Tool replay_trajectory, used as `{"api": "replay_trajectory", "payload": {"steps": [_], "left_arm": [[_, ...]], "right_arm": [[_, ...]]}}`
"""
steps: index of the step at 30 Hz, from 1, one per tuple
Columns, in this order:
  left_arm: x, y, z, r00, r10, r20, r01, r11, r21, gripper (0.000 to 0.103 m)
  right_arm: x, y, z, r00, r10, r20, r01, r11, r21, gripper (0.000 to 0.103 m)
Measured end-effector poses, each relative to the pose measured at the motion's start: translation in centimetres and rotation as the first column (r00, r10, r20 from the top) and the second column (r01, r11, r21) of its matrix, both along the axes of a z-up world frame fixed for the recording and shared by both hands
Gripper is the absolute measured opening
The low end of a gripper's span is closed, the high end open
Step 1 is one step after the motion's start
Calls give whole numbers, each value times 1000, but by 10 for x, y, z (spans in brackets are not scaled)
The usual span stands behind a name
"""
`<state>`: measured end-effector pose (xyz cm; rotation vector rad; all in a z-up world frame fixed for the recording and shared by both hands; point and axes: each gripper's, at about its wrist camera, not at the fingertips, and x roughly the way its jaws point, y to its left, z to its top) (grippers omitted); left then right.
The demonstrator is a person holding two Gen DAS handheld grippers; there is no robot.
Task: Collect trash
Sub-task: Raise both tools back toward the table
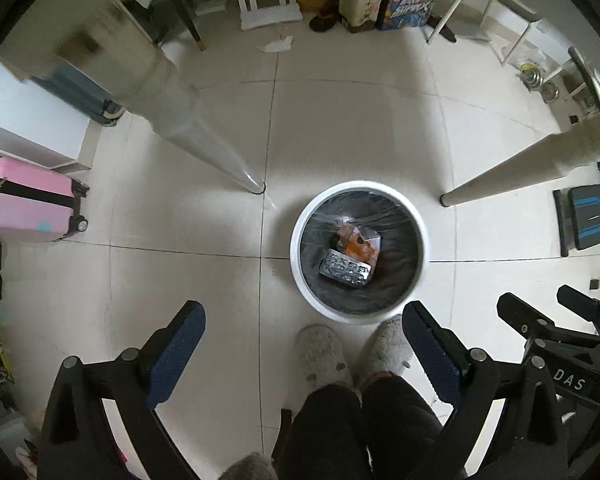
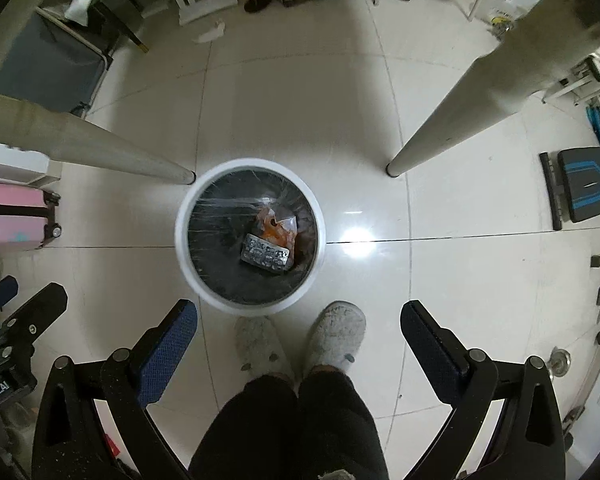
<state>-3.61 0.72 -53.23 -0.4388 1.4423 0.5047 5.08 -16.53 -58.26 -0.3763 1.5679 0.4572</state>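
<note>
Both grippers' jaws wide, left gripper (image 1: 304, 344), right gripper (image 2: 299, 342), white bin (image 2: 188, 256) on glossy tiled floor (image 2: 380, 120)

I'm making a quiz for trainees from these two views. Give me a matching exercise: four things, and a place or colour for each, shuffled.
Things:
1. suitcase
2. silver pill pack
3. white paper scrap
4. slippers

Descriptions:
A. inside the bin
B. pink
C. on the person's feet
D. on the floor near the far wall

Pairs: 1-B, 2-A, 3-D, 4-C
</note>
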Motion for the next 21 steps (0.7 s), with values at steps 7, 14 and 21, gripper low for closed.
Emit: {"api": "replay_trajectory", "payload": {"steps": [7,14,21], "left_arm": [[-16,-8,90,999,14,32,-14,1000,14,101],[-17,-6,176,998,44,33,-46,998,47,101],[34,10,240,992,68,110,-81,990,119,101]], "right_arm": [[-12,-9,118,1000,6,15,-7,999,39,103],[-19,-14,228,1000,-13,0,13,995,99,103],[38,-4,318,995,-39,93,25,989,146,103]]}}
